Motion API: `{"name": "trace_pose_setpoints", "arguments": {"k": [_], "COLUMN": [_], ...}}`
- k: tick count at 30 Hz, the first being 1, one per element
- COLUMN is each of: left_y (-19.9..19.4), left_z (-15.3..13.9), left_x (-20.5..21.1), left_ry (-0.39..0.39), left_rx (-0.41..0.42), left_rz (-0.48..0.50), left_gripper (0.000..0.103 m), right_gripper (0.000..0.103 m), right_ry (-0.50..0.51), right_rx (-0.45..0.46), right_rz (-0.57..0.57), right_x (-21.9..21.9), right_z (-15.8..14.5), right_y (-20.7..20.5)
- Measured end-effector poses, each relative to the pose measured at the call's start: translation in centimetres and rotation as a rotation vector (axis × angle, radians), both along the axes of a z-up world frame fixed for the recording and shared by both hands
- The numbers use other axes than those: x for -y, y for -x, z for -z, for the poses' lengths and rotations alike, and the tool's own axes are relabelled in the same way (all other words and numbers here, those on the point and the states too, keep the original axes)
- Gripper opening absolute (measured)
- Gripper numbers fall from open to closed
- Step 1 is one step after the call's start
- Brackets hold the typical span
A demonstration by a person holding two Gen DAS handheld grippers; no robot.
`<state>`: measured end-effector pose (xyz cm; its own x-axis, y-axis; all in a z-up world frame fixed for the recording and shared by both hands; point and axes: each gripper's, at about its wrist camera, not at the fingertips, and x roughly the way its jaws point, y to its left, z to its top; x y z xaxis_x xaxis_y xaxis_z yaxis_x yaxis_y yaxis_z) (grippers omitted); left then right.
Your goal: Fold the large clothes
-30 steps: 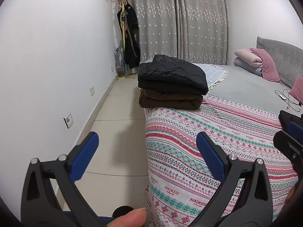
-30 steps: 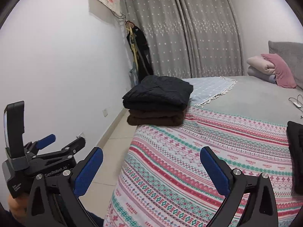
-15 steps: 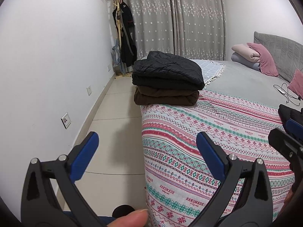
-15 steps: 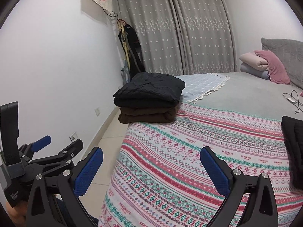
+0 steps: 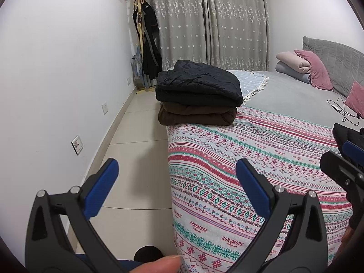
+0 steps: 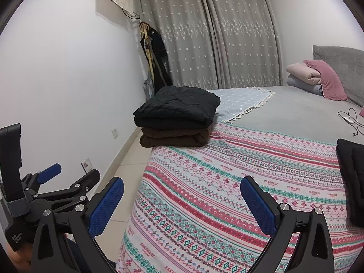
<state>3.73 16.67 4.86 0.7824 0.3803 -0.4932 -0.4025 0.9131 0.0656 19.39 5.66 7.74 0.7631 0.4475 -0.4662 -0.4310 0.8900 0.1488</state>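
Left gripper (image 5: 175,177) and right gripper (image 6: 182,193), fingers spread wide, side by side.

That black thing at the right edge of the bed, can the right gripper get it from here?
Probably yes. The right gripper is open and holds nothing, and the black garment lies uncovered on the striped blanket, just off to its right. Nothing sits between them, though it would have to swing right first.

Light: even, soft indoor, moderately bright
Shadows: faint on white wall (image 5: 56,68)
Edges: strong fisheye bending, black vignette corners
Focus: sharp throughout
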Motion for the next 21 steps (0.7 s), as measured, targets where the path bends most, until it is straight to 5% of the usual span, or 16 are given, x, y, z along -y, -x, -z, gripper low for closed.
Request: {"name": "trace_pose_setpoints", "arguments": {"k": [21], "left_y": [-0.24], "left_z": [0.25], "left_x": [0.39], "left_ry": [-0.001], "left_rx": [-0.009], "left_rz": [0.013], "left_gripper": [0.102], "right_gripper": [0.103], "right_ry": [0.014], "right_rx": [-0.006], "right_rz": [0.010], "right_x": [-0.45], "right_z": [0.20], "right_y": [-0.12]}}
